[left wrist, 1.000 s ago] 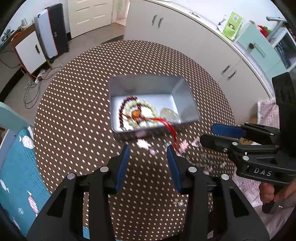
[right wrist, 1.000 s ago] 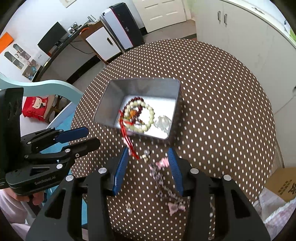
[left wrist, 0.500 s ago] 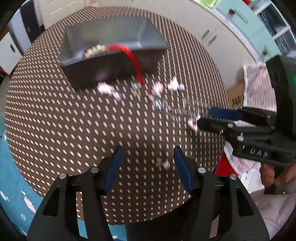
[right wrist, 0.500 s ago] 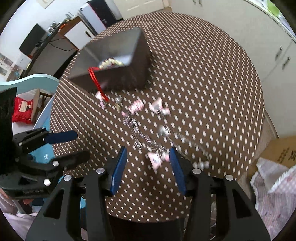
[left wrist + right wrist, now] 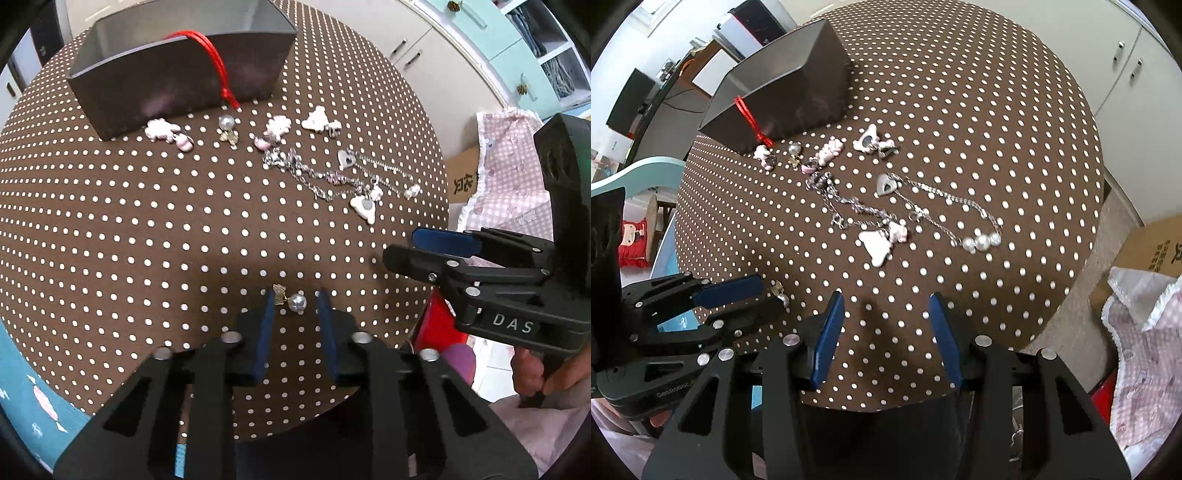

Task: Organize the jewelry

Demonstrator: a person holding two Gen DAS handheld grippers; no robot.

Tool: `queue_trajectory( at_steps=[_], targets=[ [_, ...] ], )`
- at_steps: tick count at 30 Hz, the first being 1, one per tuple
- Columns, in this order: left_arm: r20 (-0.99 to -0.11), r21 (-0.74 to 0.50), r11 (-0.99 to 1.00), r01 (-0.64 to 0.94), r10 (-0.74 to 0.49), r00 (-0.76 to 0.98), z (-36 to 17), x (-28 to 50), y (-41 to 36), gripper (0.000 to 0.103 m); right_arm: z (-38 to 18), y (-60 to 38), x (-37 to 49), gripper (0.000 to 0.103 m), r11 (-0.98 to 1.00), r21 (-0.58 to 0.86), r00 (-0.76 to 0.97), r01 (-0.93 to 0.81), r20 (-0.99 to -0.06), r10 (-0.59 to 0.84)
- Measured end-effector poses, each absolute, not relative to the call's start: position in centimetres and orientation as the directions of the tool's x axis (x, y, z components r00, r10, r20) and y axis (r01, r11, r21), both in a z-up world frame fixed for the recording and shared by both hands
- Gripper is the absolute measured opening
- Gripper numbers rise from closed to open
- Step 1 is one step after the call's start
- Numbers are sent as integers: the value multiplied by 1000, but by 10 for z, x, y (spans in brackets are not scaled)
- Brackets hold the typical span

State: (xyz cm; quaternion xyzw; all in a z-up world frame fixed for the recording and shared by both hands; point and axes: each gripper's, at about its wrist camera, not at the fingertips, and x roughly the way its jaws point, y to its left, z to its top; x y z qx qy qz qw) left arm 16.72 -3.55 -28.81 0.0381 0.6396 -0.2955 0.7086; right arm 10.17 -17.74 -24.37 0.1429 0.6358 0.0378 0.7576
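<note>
A grey metal box (image 5: 177,70) stands at the far side of the round polka-dot table (image 5: 110,229), with a red cord (image 5: 218,62) hanging over its near wall. Loose jewelry lies in front of it: pink and white charms (image 5: 162,131), silver chains (image 5: 325,181), a heart pendant (image 5: 886,184) and a pearl bracelet (image 5: 982,242). My left gripper (image 5: 297,306) is open low over the table, its tips on either side of a pearl earring (image 5: 293,301). My right gripper (image 5: 886,317) is open and empty near the table's front edge; it also shows in the left wrist view (image 5: 424,247).
White cabinets (image 5: 406,48) stand behind the table. A pink checked cloth (image 5: 1145,350) and a cardboard box (image 5: 1152,243) lie to the right. A teal chair (image 5: 635,177) stands at the left. A second pearl earring (image 5: 227,127) lies by the box.
Both grippers have pulled back from the box and dropped low toward the table's near edge. The left gripper now straddles the pearl earring. The jewelry has not moved.
</note>
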Motion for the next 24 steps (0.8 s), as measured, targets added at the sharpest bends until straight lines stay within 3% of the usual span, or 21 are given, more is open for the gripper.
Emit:
queue_trajectory(
  at_steps=[12,24],
  targets=[
    [-926,-333,815,474,-377,-3,-291,164,-40,9,-245,-183,75,46,948,277,185,157,-951,247],
    [-915,-353,821,449,-404,19,-281,170,-38,9,-232,-183,98,46,953,271,217,134,-946,239]
  ],
)
